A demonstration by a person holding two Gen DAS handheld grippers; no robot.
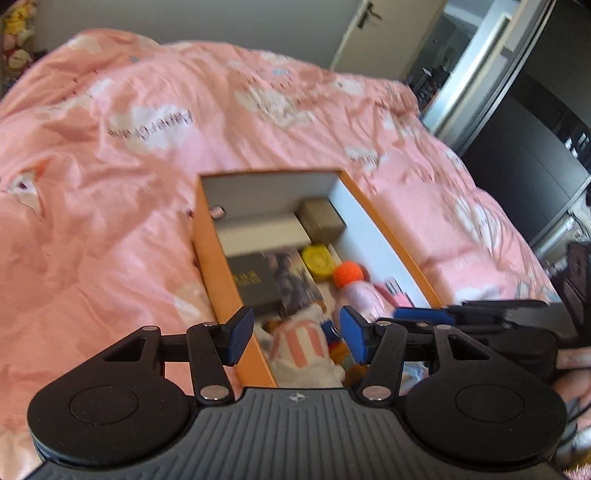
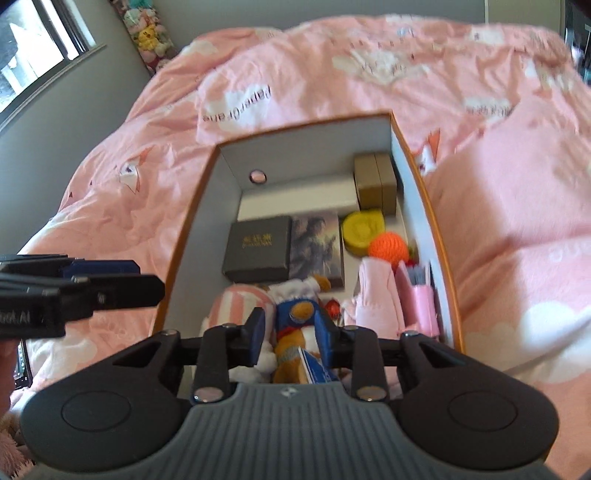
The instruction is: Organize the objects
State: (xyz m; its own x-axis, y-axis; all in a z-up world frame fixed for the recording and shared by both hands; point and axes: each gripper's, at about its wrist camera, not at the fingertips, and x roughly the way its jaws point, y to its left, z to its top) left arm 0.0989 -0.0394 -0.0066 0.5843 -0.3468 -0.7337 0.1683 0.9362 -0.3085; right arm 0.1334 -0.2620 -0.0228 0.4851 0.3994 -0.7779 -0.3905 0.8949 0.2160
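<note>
An orange box (image 2: 448, 280) with white inner walls lies on a pink duvet, and several things rest inside. They include a black case (image 2: 256, 247), a picture card (image 2: 316, 245), a yellow disc (image 2: 360, 229), an orange knitted ball (image 2: 386, 247), a tan box (image 2: 375, 182) and pink pouches (image 2: 380, 295). At the near end lie a pink-striped plush (image 1: 301, 341) and a bear in blue (image 2: 299, 317). My left gripper (image 1: 297, 336) hovers open above the striped plush. My right gripper (image 2: 291, 334) is open, with the bear showing between its fingers.
The rumpled pink duvet (image 1: 110, 184) surrounds the box on all sides. Stuffed toys (image 2: 149, 33) pile up by the far wall next to a window (image 2: 33, 48). A door (image 1: 364, 29) and a dark wardrobe (image 1: 535, 147) stand beyond the bed.
</note>
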